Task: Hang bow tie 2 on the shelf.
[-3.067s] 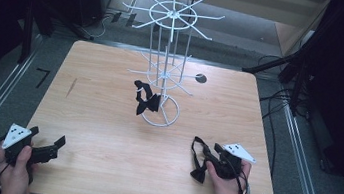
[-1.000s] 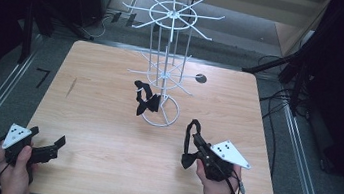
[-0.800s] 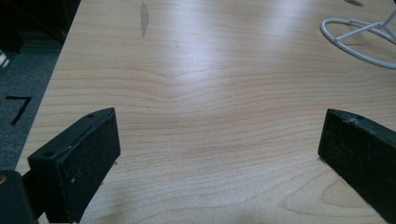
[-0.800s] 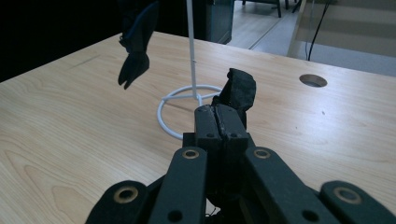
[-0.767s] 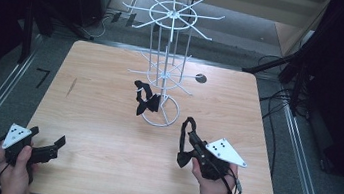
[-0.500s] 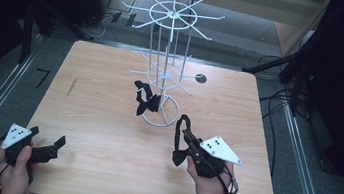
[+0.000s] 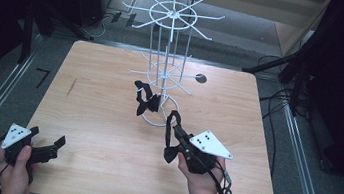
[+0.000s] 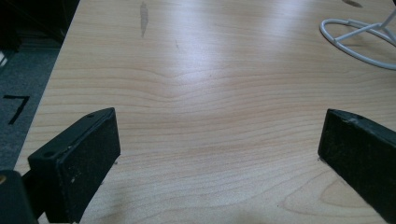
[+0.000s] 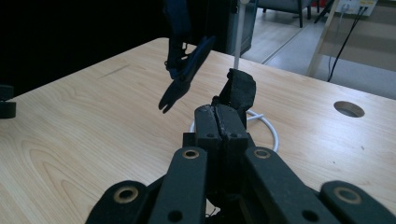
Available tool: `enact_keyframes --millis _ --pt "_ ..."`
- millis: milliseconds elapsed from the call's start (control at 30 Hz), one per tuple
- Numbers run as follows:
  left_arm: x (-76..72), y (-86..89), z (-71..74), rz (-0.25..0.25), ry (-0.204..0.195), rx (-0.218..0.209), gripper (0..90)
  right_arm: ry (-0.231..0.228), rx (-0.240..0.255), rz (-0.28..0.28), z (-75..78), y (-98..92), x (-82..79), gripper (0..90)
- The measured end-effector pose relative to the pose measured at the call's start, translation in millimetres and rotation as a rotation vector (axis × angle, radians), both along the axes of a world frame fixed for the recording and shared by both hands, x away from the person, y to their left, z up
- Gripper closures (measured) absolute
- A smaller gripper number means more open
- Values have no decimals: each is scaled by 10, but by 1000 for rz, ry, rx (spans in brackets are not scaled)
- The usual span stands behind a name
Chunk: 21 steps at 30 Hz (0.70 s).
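Inventory count, tabletop scene

One wooden table (image 7: 106, 118), bearing one white wire display rack (image 7: 165, 71) with two tiers of radiating hooks and one ring base. One black strap-like item (image 7: 143, 98) hangs from the lower tier. A second black strap-like item (image 7: 171, 136) is pinched in the right gripper (image 7: 174, 142), whose jaws are pressed together on it. Two handheld grippers in total: the left gripper (image 7: 55, 143) has jaws spread wide with nothing between them. Two grey three-cornered plates, one per gripper. Two hands, one per gripper. One round hole (image 7: 201, 78) in the tabletop. One dark streak (image 7: 71, 87) on the wood.
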<state>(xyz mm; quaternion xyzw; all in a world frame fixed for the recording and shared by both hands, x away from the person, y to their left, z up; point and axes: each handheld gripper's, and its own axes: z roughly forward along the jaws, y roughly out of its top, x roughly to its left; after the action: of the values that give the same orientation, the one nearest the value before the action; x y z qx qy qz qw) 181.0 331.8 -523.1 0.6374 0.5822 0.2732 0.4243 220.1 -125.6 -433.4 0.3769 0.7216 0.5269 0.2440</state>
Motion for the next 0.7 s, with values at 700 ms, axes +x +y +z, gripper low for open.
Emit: enact_keyframes --millis 700 --pt "1 -1 0 -5 1 4 0 -45 14 56 195 193 -61 900"
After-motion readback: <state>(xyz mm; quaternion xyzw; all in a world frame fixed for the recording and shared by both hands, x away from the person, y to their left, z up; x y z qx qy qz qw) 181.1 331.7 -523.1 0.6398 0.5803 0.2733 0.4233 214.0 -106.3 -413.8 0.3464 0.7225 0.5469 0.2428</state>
